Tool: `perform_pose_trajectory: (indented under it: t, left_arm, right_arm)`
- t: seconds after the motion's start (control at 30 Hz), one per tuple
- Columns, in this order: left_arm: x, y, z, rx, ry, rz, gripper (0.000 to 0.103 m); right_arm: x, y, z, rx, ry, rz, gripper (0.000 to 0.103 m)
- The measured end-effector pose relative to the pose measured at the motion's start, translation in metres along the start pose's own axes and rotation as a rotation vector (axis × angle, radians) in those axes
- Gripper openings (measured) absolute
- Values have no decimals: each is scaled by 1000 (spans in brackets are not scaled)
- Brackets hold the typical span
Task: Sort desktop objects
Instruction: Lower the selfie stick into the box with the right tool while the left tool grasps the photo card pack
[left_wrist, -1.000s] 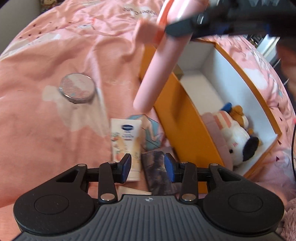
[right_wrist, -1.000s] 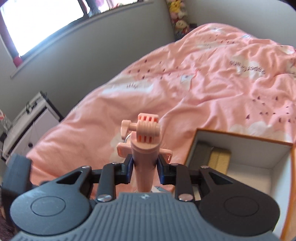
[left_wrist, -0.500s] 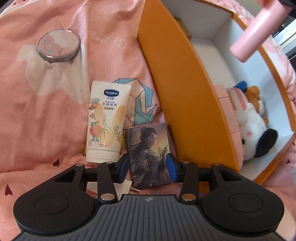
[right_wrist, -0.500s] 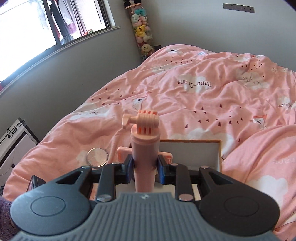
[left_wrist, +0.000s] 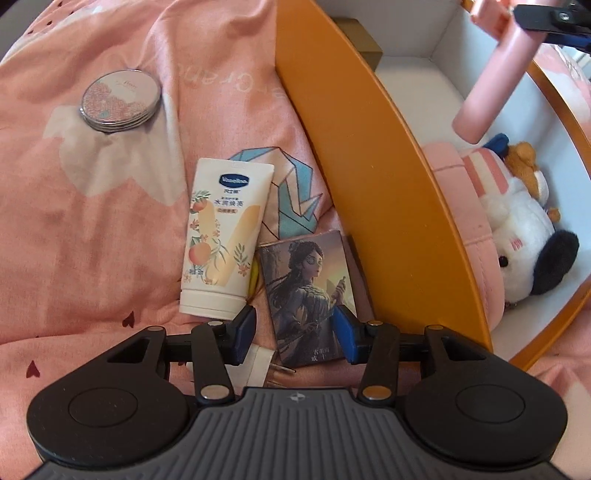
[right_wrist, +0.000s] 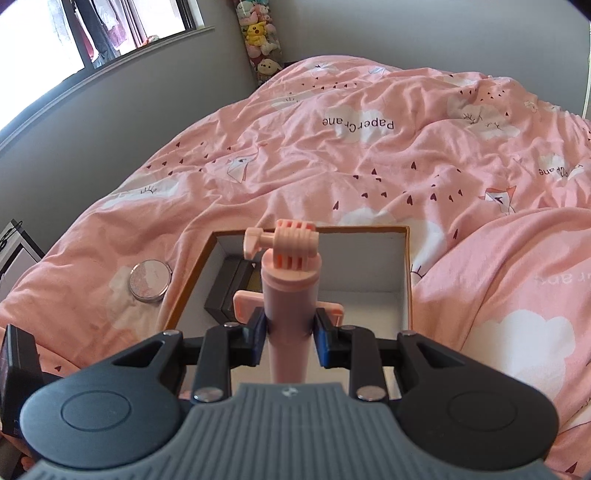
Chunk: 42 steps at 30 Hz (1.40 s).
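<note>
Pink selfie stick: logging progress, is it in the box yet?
Not yet: the right gripper holds the pink selfie stick above the orange box.

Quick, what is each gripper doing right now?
Left gripper: open, empty, either side of the picture card.
Right gripper: closed on the pink selfie stick.

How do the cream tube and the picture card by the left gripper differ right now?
The cream-coloured Vaseline lotion tube is rounded and pale with fruit print; the dark rectangular illustrated card is flat and shows a painted figure. The tube lies outside the open left gripper, while the card's lower part sits between its fingers. Both lie on the pink duvet.
</note>
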<state>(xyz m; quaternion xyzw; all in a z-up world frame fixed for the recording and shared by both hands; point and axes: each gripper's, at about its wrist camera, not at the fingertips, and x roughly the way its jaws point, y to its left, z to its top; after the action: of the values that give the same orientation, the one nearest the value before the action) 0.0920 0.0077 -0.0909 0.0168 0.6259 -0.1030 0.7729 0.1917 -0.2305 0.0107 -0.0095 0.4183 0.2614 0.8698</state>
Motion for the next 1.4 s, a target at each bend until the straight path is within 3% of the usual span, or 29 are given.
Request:
perform_pose_trajectory:
  t: [0.2, 0.37, 0.57, 0.83, 0.9, 1.07, 1.27, 1.4]
  left_arm:
    - [8, -5, -1, 48, 13, -9, 44]
    - [11, -5, -4, 84, -27, -27, 40]
    - [17, 0, -6, 80, -51, -63, 39]
    - [21, 9, 2, -6, -82, -92, 44]
    - [22, 12, 2, -36, -70, -79, 53]
    - [35, 35, 0, -184, -7, -174, 69]
    - [50, 53, 3, -312, 11, -302, 68]
    - [52, 54, 2, -314, 5, -308, 68]
  right_arm:
    - [17, 0, 1, -100, 112, -67, 29]
    - [34, 3, 1, -182, 209, -103, 29]
    - [51, 10, 8, -212, 193, -124, 29]
    - [68, 14, 12, -217, 172, -135, 29]
    - [68, 12, 13, -209, 172, -135, 29]
    - [68, 5, 18, -192, 204, -134, 29]
    - [91, -1, 28, -188, 260, -144, 29]
    - [111, -4, 28, -189, 291, -173, 29]
